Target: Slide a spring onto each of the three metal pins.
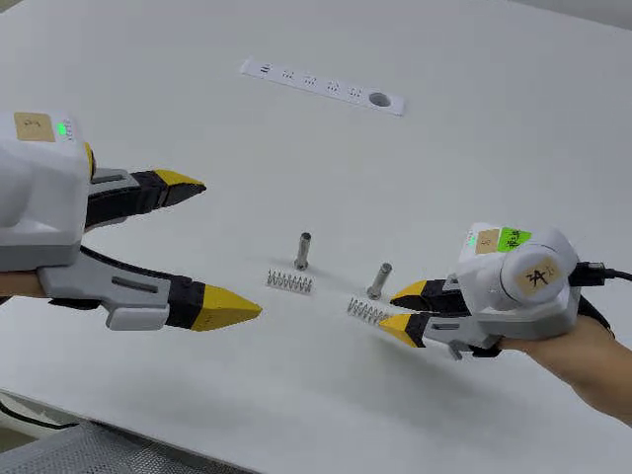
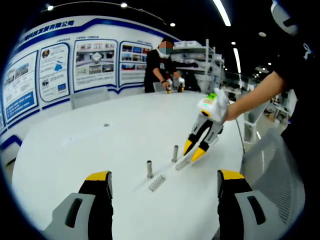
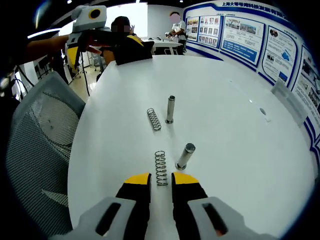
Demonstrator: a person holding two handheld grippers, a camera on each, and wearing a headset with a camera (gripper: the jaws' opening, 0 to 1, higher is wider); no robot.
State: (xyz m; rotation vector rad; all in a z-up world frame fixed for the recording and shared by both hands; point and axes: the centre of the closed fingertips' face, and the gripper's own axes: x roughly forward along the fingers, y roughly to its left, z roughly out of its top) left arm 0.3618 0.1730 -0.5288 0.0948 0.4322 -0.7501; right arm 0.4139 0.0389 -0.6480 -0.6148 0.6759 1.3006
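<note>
Two metal pins stand upright on the white table [image 1: 474,148]: one [image 1: 302,250] toward the middle, the other [image 1: 379,280] to its right. A spring [image 1: 289,282] lies flat just in front of the first pin. A second spring [image 1: 365,311] lies in front of the other pin. My right gripper [image 1: 396,309] is low over the table, open by a narrow gap, and the near end of that spring [image 3: 160,167] lies between its yellow tips [image 3: 161,179]. My left gripper [image 1: 209,247] hangs wide open to the left of the pins, holding nothing [image 2: 164,181].
A white power strip [image 1: 323,86] lies at the back of the table. A grey mesh chair [image 3: 40,150] stands by the table's near edge. People stand at another bench [image 2: 162,65] far behind.
</note>
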